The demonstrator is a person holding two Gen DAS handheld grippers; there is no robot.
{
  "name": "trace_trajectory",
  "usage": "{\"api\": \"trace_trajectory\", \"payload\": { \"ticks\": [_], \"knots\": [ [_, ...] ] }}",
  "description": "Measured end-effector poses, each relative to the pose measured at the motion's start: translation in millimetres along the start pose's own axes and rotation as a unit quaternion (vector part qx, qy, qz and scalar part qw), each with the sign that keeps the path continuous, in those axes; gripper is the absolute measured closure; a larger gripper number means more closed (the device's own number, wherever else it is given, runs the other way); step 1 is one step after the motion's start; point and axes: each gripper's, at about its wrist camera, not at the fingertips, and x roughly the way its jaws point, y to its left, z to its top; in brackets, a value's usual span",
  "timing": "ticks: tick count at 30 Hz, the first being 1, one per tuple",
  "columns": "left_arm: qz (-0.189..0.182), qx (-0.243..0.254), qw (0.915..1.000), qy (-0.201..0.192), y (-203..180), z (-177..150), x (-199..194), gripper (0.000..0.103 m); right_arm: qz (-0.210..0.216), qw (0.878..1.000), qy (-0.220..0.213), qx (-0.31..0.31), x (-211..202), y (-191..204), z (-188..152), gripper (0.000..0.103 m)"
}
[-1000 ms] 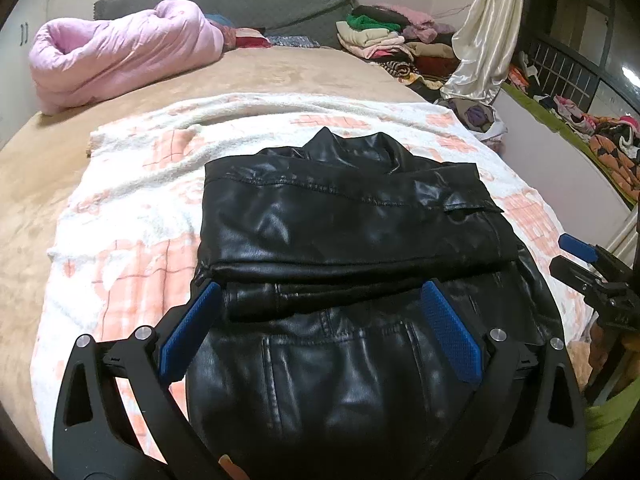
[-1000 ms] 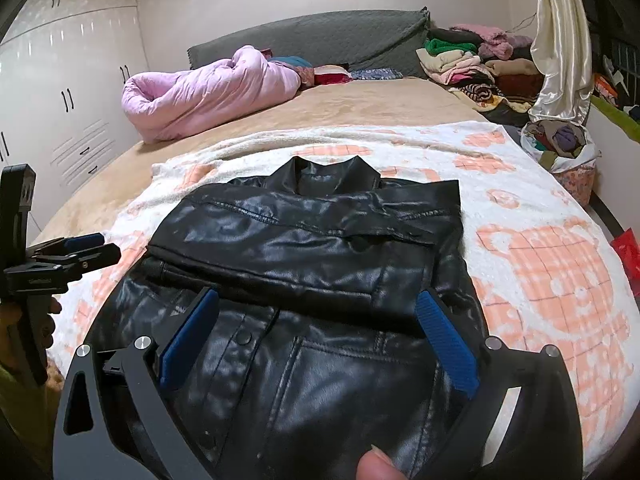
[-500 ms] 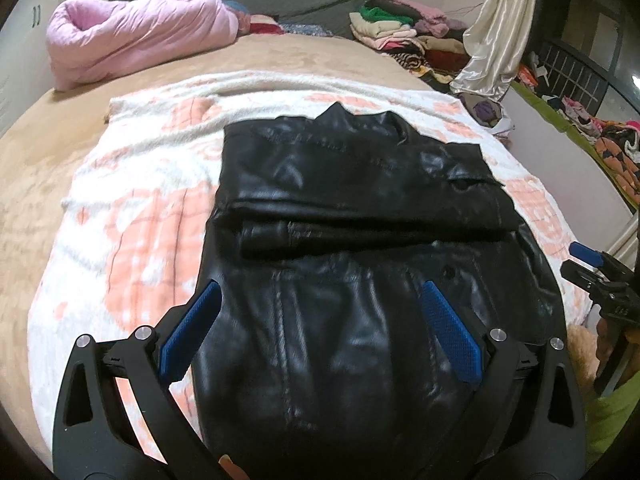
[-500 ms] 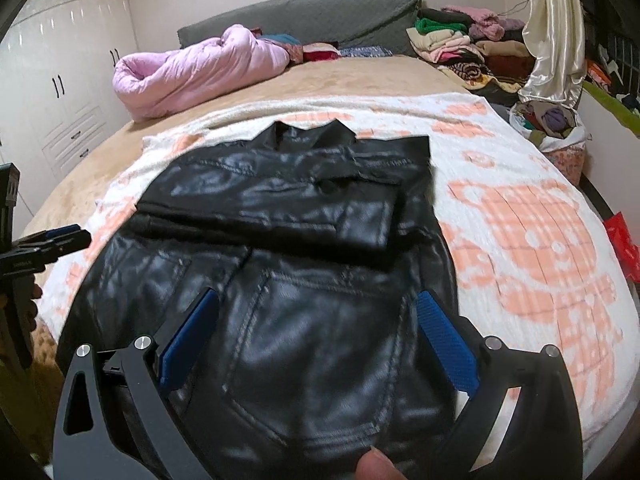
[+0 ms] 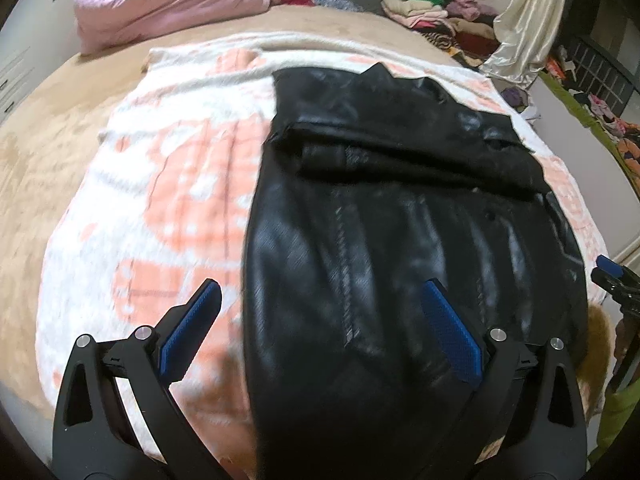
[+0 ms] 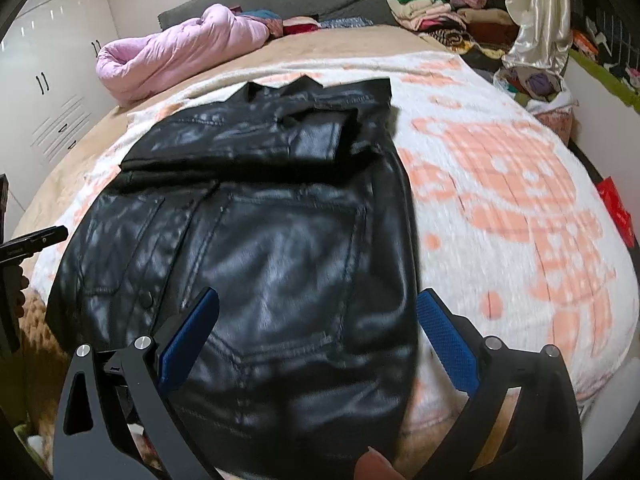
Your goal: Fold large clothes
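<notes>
Both grippers are hanging with jaws wide apart, gripping nothing. Left gripper (image 5: pixel 320 328) is hovering over the near left edge of the jacket (image 5: pixel 400 220), one pad over the blanket (image 5: pixel 160 184). Right gripper (image 6: pixel 318 330) is hovering over the jacket's near right part, its outer pad past the hem. Jacket is lying flat on the blanket, sleeves folded across its chest, collar pointing toward the pink quilt (image 6: pixel 180 52) on the bed (image 5: pixel 36 152).
</notes>
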Motion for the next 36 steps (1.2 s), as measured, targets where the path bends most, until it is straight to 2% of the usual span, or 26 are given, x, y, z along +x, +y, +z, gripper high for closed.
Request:
{"api": "trace_trajectory", "payload": {
  "ticks": [13, 15, 16, 18, 24, 32, 34, 35, 36],
  "knots": [
    [-0.046, -0.034, 0.9974, 0.043, 31.3, -48.5, -5.6, 0.012, 0.026, 0.999, 0.04, 0.008, -2.5, -14.9, -31.1, 0.005],
    [-0.055, -0.037, 0.9966, 0.048, 33.8, -54.5, -6.6, 0.026, 0.025, 0.999, 0.047, 0.007, -2.2, -16.0, -35.6, 0.005],
    [-0.061, -0.04, 0.996, 0.051, 36.1, -58.1, -6.9, 0.03, 0.024, 0.998, 0.05, 0.006, -2.2, -16.7, -38.4, 0.005],
    [-0.067, -0.048, 0.9949, 0.059, 40.1, -64.4, -6.6, 0.049, 0.025, 0.998, 0.055, 0.006, -3.0, -18.7, -43.9, 0.005],
    [-0.094, -0.057, 0.9912, 0.074, 44.6, -80.8, -9.9, 0.065, 0.035, 0.997, 0.075, 0.009, -2.0, -22.9, -56.3, 0.005],
    [-0.102, -0.046, 0.9906, 0.078, 42.6, -86.1, -5.2, 0.066, 0.054, 0.992, 0.116, 0.014, 8.8, -29.7, -70.1, 0.005],
    [-0.099, -0.043, 0.9912, 0.077, 41.6, -86.3, -4.3, 0.069, 0.053, 0.992, 0.118, 0.007, 10.6, -28.0, -71.5, 0.006],
    [-0.097, -0.043, 0.9916, 0.075, 41.1, -86.2, -5.0, 0.074, 0.054, 0.991, 0.12, -0.001, 11.9, -25.3, -73.6, 0.008],
    [-0.093, -0.042, 0.9922, 0.072, 40.3, -86.4, -6.4, 0.079, 0.056, 0.991, 0.122, -0.007, 12.9, -23.7, -75.5, 0.017]
  ]
}}
